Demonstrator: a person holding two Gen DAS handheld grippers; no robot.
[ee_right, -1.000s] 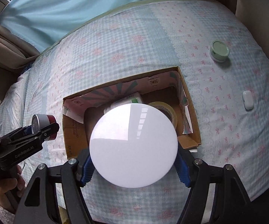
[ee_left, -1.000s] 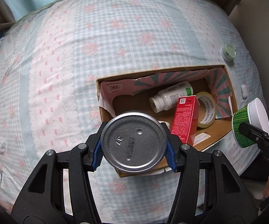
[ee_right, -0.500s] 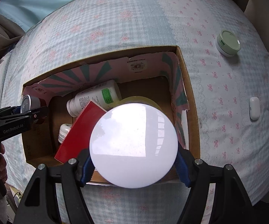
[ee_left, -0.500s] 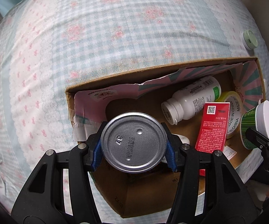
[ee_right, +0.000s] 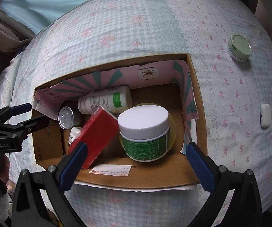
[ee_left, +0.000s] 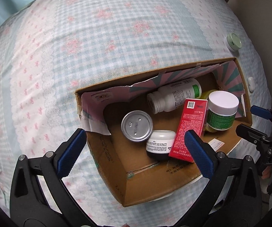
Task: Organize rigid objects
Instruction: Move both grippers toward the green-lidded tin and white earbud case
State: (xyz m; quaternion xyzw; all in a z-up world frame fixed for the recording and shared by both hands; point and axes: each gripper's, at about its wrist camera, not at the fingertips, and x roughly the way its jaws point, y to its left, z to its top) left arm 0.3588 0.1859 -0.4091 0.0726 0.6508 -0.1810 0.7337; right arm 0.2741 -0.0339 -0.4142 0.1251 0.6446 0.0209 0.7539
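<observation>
Cardboard box (ee_right: 196,87) holds silver can (ee_left: 137,125), green-labelled jar (ee_right: 144,132); both grippers' fingers wide.

Right gripper (ee_right: 136,157): jaws spread wide, holding nothing, above the near wall of the cardboard box (ee_right: 196,87). Inside: green-labelled jar (ee_right: 145,132) upright on a yellow tape roll (ee_right: 171,130); red carton (ee_right: 96,136) tilted; white bottle (ee_right: 105,100) lying flat; metal can (ee_right: 66,117) at left.

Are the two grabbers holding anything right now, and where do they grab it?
Nothing is held. The left gripper and right gripper are both open, and the metal can and green-label jar sit in the cardboard box.
</observation>
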